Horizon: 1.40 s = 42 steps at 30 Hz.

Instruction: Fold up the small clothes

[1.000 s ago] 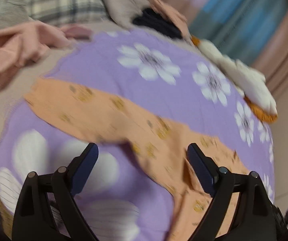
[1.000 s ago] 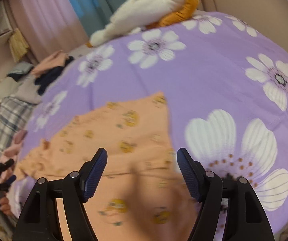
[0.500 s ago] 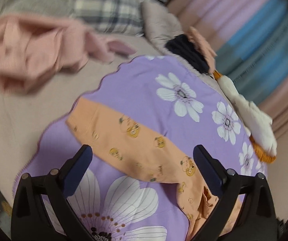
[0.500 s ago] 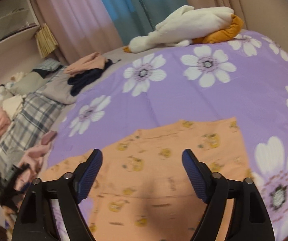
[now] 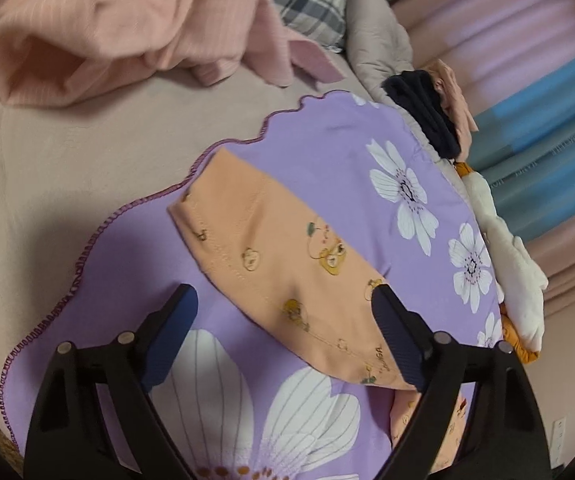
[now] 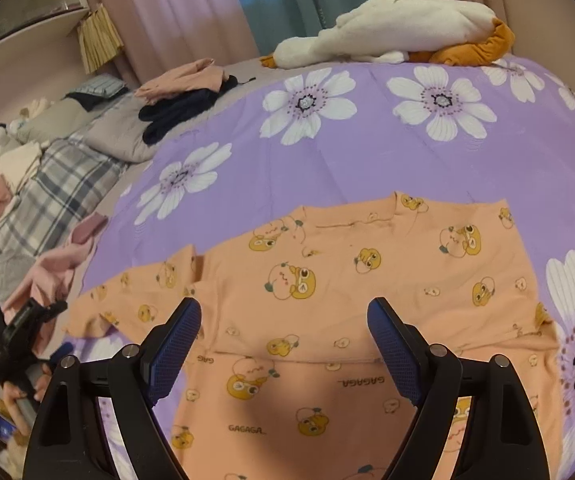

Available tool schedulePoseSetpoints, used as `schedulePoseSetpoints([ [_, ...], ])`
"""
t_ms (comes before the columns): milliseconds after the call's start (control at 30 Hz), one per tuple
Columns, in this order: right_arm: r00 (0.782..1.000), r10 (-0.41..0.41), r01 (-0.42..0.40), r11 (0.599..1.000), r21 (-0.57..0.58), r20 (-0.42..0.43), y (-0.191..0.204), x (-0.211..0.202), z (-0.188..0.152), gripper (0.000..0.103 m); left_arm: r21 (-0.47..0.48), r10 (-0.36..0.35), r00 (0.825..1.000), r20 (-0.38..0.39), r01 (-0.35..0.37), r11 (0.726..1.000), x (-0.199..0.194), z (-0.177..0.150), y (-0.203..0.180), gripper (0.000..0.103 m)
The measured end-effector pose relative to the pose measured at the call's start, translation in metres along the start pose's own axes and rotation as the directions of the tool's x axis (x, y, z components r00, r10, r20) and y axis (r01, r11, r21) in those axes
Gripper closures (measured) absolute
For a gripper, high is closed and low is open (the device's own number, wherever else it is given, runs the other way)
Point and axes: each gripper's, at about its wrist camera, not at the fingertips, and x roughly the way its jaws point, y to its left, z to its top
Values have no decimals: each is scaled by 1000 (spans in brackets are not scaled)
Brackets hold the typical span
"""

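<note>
Orange shirt (image 6: pixel 327 300) flat on purple blanket (image 6: pixel 367 152) (sleeve outstretched), left claw (image 5: pixel 283 316) closing, right claw (image 6: pixel 283 332) released, both empty

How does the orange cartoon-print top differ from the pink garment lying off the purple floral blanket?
The orange top is spread flat on the purple blanket; the pink garment is crumpled in a heap on the beige sheet. The orange top carries a cartoon print; the pink garment looks plain and ribbed. Neither is in a gripper.

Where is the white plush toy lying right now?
In the right wrist view the white plush toy lies at the far edge of the purple floral blanket, before the curtains, beyond the orange shirt.
</note>
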Motion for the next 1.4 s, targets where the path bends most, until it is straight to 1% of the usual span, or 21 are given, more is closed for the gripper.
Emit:
schedulePoseSetpoints([
  [100, 1000, -17, 17, 1000, 0, -2, 0, 1, 0, 18, -17, -10, 999, -33, 10, 1000, 9, -2, 4, 18],
  [167, 1000, -18, 18, 1000, 8, -11, -1, 4, -1, 18, -5, 2, 1000, -25, -2, 1000, 9, -3, 2, 19],
  [200, 1000, -16, 16, 1000, 11, -18, -2, 4, -2, 18, -4, 3, 1000, -22, -3, 1000, 9, -3, 1, 22],
  [300, 1000, -10, 10, 1000, -11, -30, 2, 6, -4, 18, -33, -46, 998, -39, 45, 998, 17, -2, 2, 27],
  [367, 999, -12, 11, 1000, -20, -31, 4, 7, -5, 18, -56, -70, 997, -39, 68, 996, 22, 0, 4, 34],
  [433, 999, -4, 3, 1000, -24, -36, 6, 7, -6, 18, -74, -84, 996, -37, 81, 994, 25, 2, 7, 46],
  [467, 999, 0, -1, 1000, -24, -38, 6, 8, -6, 18, -83, -90, 995, -35, 87, 993, 26, 4, 8, 48],
  [567, 999, 6, -8, 1000, -28, -44, 7, 9, -8, 18, -106, -112, 994, -20, 109, 988, 32, 7, 9, 62],
  [633, 999, 6, -7, 1000, -24, -51, 6, 11, -9, 18, -115, -99, 995, -25, 95, 989, 38, 7, 7, 87],
  [700, 998, 7, -8, 1000, -23, -60, 6, 12, -10, 18, -120, -84, 996, -29, 80, 990, 43, 5, 6, 98],
  [800, 998, 4, -6, 1000, -24, -58, 6, 11, -11, 18, -93, -62, 998, -7, 61, 994, 38, 3, 0, 99],
  [900, 999, 1, -2, 1000, -16, -53, 3, 10, -11, 18, -55, -61, 998, -13, 60, 997, 35, 2, -7, 101],
  [967, 999, 1, -1, 1000, -7, -53, 0, 10, -11, 18, -40, -56, 998, -2, 56, 998, 32, 1, -10, 101],
  [1267, 999, -12, 12, 1000, 8, -48, -9, 7, -10, 18, 45, -94, 994, 54, 92, 995, 12, -5, -32, 101],
  [1400, 999, -10, 11, 1000, 22, -47, -14, 6, -11, 18, 70, -117, 992, 53, 113, 991, 6, -8, -40, 101],
])
